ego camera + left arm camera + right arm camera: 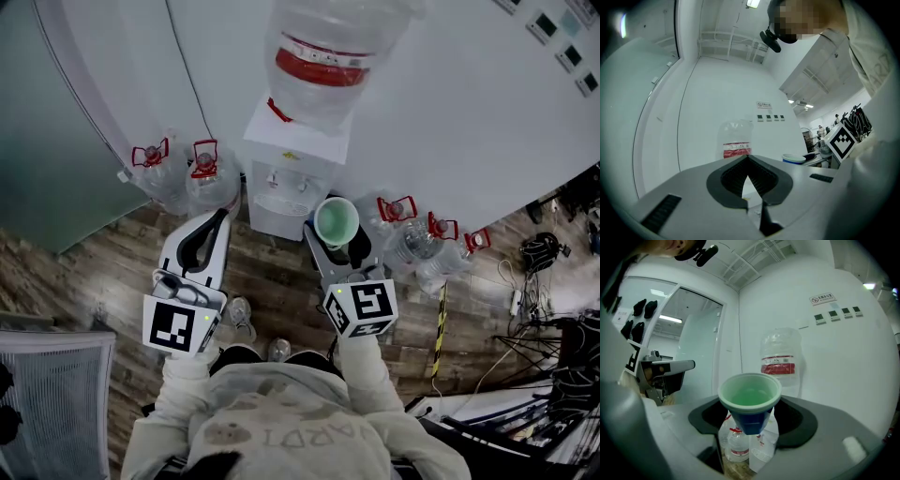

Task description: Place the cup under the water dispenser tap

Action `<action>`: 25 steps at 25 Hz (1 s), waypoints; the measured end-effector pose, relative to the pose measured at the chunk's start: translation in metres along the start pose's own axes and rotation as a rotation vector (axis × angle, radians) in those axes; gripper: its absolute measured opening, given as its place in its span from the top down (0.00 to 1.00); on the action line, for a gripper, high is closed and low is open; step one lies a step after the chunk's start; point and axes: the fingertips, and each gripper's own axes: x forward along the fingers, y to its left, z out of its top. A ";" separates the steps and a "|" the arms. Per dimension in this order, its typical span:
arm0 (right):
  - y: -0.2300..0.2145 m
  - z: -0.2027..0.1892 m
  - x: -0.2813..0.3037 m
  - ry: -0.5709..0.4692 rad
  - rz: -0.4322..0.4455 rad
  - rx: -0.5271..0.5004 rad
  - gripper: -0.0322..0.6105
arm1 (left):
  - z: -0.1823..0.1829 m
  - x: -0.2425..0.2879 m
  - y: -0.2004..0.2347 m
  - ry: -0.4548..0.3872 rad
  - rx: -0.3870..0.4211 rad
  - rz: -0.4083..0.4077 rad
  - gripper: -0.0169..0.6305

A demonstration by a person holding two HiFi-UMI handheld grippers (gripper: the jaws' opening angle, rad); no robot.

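Note:
A cup (336,221) with a pale green inside and blue outside stands upright between the jaws of my right gripper (336,240), which is shut on it. From the right gripper view the cup (750,399) fills the middle, held in the right gripper (752,422). The white water dispenser (286,178), with a large clear bottle (328,56) on top, stands against the wall just ahead and slightly left of the cup. The bottle (780,357) shows beyond the cup. My left gripper (218,221) is shut and holds nothing; in its own view the left gripper (748,161) faces the bottle (737,140).
Spare water bottles stand on the wooden floor left of the dispenser (178,173) and right of it (417,239). A mesh chair (52,394) is at lower left. Cables and gear (553,356) lie at the right, beside yellow-black floor tape (441,328).

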 end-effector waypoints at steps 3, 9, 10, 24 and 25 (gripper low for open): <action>-0.004 -0.007 0.021 0.013 -0.014 0.012 0.47 | -0.007 0.014 0.017 0.005 -0.004 -0.017 0.97; -0.011 -0.029 0.065 0.048 -0.041 0.019 0.47 | -0.028 0.047 0.049 0.032 -0.042 -0.050 0.97; -0.012 -0.033 0.072 0.055 -0.047 0.023 0.47 | -0.031 0.052 0.053 0.035 -0.049 -0.061 0.97; -0.028 -0.116 0.160 0.168 -0.108 0.076 0.47 | -0.102 0.117 0.105 0.078 -0.087 -0.198 0.97; -0.028 -0.122 0.166 0.175 -0.110 0.077 0.47 | -0.108 0.120 0.109 0.080 -0.089 -0.204 0.97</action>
